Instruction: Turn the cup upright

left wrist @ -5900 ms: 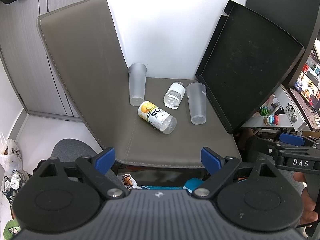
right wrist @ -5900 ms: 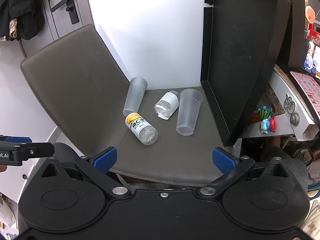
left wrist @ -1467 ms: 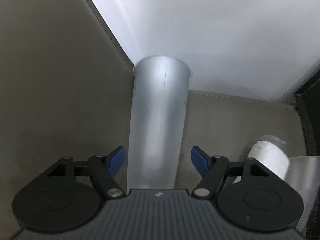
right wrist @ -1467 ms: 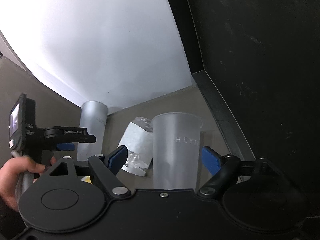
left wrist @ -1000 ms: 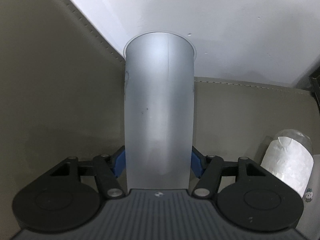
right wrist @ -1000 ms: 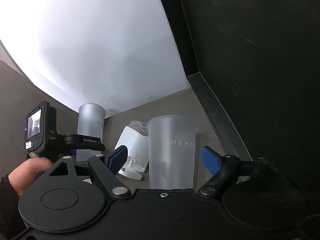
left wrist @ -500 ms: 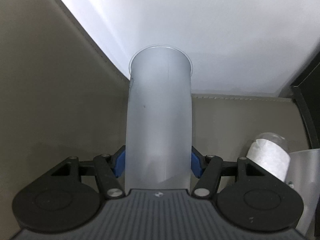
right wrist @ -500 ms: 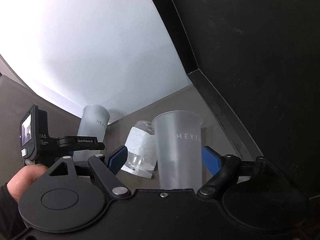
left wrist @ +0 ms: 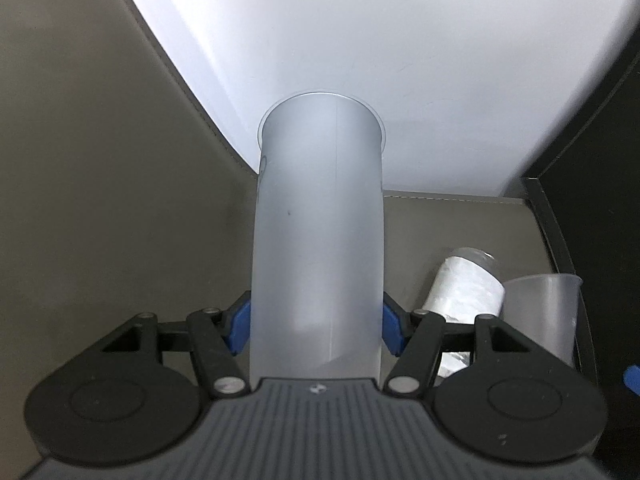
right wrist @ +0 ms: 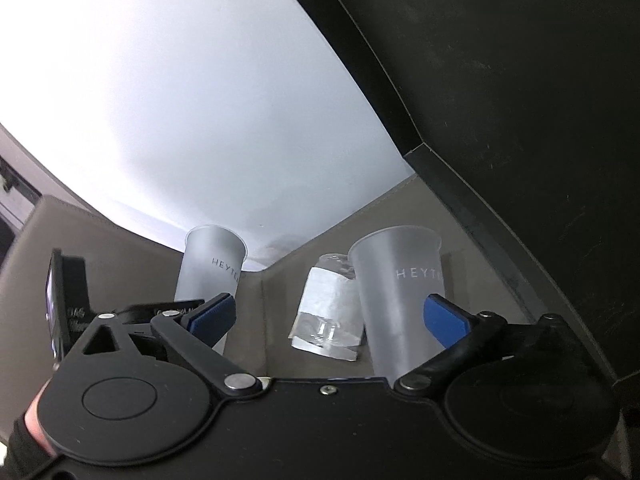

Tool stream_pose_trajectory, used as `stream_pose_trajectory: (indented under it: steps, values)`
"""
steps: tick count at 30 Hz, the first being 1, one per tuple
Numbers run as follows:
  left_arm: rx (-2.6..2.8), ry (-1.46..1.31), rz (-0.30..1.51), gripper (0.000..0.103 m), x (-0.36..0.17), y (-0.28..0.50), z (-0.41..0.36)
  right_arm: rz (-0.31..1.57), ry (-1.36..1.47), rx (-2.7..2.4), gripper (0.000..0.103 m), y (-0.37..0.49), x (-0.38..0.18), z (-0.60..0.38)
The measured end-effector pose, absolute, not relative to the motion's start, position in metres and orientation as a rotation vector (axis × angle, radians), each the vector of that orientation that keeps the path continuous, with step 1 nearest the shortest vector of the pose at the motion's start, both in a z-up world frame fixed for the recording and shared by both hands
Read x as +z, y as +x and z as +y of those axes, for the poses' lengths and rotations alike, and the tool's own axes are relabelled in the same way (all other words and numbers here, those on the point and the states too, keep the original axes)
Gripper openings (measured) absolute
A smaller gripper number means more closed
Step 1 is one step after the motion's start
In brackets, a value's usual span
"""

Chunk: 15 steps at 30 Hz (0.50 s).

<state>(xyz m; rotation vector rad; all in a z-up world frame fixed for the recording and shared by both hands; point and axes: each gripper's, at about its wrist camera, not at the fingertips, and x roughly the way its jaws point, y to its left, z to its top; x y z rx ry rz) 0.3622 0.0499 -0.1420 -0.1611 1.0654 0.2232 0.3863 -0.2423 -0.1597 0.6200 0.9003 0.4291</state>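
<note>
Here the left gripper [left wrist: 316, 328] is clamped on a frosted cup [left wrist: 318, 232]: both blue pads [left wrist: 239, 328] press its lower sides, and the cup runs straight out between them toward the white wall [left wrist: 400, 60]. In the right wrist view this cup [right wrist: 210, 268] stands close to upright, leaning slightly, wide rim at the top, at the back corner of the grey seat [right wrist: 400, 208]; whether its base touches the seat is hidden behind the gripper.

The right gripper [right wrist: 330, 316] has its fingers spread wide and grips nothing. A second cup [right wrist: 400, 300], marked HEYTE, stands between those fingers, nearer the right pad [right wrist: 446, 316] but with a gap showing on both sides. It too has its rim up.

A clear bottle [right wrist: 326, 312] with a white label lies on the seat just left of the second cup, between the two cups. A black tray [right wrist: 520, 100] leans against the seat's right edge, close beside the second cup.
</note>
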Motion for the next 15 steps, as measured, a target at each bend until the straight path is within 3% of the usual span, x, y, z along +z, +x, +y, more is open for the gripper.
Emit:
stream_pose_trajectory:
  steps: [15]
  values:
    - [0.144, -0.114, 1.026, 0.062, -0.101, 0.31, 0.022, 0.889, 0.868, 0.539, 0.103, 0.376, -0.173, -0.253]
